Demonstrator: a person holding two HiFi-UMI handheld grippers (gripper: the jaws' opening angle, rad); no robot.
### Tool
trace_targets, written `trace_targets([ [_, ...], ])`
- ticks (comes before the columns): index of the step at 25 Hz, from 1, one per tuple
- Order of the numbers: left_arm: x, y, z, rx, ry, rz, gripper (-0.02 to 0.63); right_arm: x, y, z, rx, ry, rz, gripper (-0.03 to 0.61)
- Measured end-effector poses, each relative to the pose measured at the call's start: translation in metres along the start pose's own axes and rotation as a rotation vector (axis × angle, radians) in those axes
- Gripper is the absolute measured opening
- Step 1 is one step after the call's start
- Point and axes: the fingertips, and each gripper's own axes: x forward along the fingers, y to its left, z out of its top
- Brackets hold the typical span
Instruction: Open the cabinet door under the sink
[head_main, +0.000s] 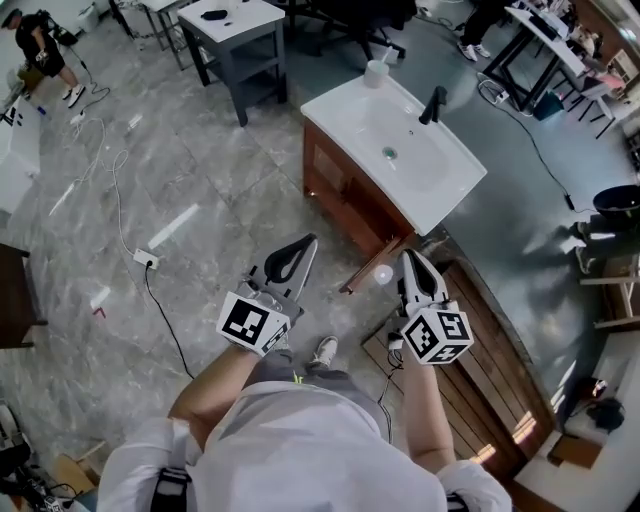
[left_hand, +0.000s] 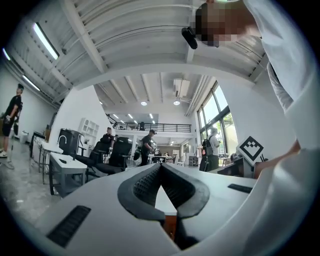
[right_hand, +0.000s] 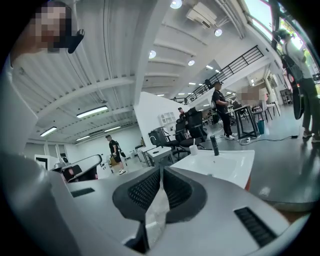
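Grey marble floor (head_main: 200, 170); wooden cabinet (head_main: 335, 195) beneath white sink (head_main: 350, 112), its door (head_main: 372, 268) swung outward. We hold left gripper (head_main: 308, 243) and right gripper (head_main: 409, 257) near it, both jaws pressed together, empty.

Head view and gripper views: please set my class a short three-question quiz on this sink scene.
1. True or false: the faucet on the white sink is black.
2. What stands on the sink's corner? A) a white bottle B) a red cup C) a plant
3. Fill in: the left gripper and right gripper both have jaws ____.
Key: 1 true; 2 A; 3 shut, with nothing held.
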Motion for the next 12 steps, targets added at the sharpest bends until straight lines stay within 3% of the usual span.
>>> trace_targets([
  [12, -0.049, 0.039, 0.055, 0.043, -0.074, 0.117, 0.018, -0.023, 0.03, 0.067, -0.127, -0.106, 0.055, 0.044],
])
